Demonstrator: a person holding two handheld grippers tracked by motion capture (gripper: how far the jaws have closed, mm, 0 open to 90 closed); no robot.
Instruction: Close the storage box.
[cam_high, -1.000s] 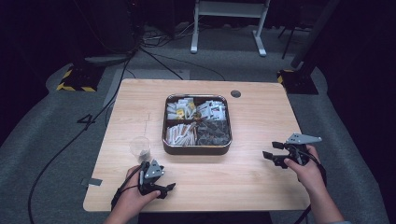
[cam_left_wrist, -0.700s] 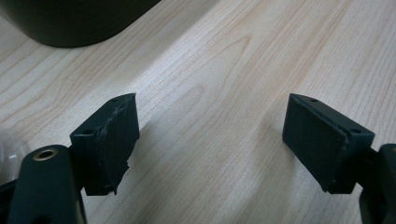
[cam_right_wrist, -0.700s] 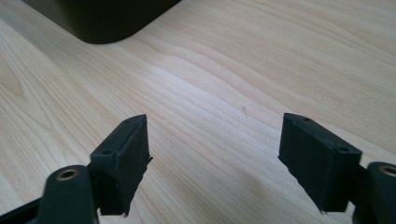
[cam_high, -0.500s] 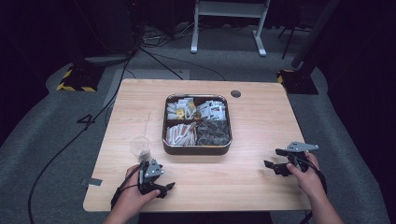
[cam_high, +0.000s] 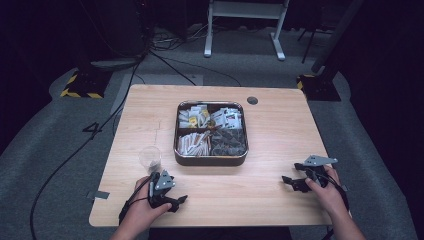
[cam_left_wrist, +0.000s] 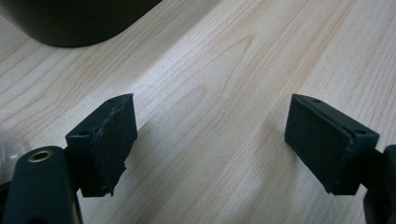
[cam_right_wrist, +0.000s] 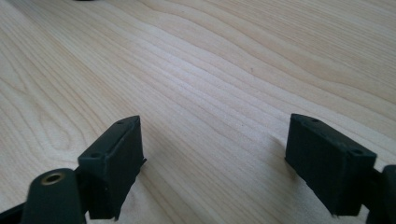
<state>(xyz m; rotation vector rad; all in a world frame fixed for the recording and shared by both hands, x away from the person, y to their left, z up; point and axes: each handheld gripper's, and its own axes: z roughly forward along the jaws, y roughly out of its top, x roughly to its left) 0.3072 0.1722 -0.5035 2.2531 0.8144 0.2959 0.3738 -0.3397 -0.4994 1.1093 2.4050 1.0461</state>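
Observation:
My left gripper (cam_high: 178, 202) rests on the wooden table (cam_high: 250, 200) near its front left. Its jaws stand wide apart over bare wood, seen closely in the left gripper view (cam_left_wrist: 210, 135). A clear plastic cup (cam_high: 149, 159) stands just behind it. My right gripper (cam_high: 289, 182) lies low at the front right and points left. Its jaws have just been opening, and nothing is between them in the right gripper view (cam_right_wrist: 212, 154). A dark tray (cam_high: 210, 161) with four compartments of packets sits mid-table, apart from both grippers.
The tray's dark wall (cam_left_wrist: 79, 23) shows at the top left of the left gripper view. A round cable hole (cam_high: 252, 100) is in the table's far right part. Cables and stand legs lie on the floor behind the table.
My right hand has come down with its gripper to the tabletop at the front right. My left hand and gripper have stayed where they were.

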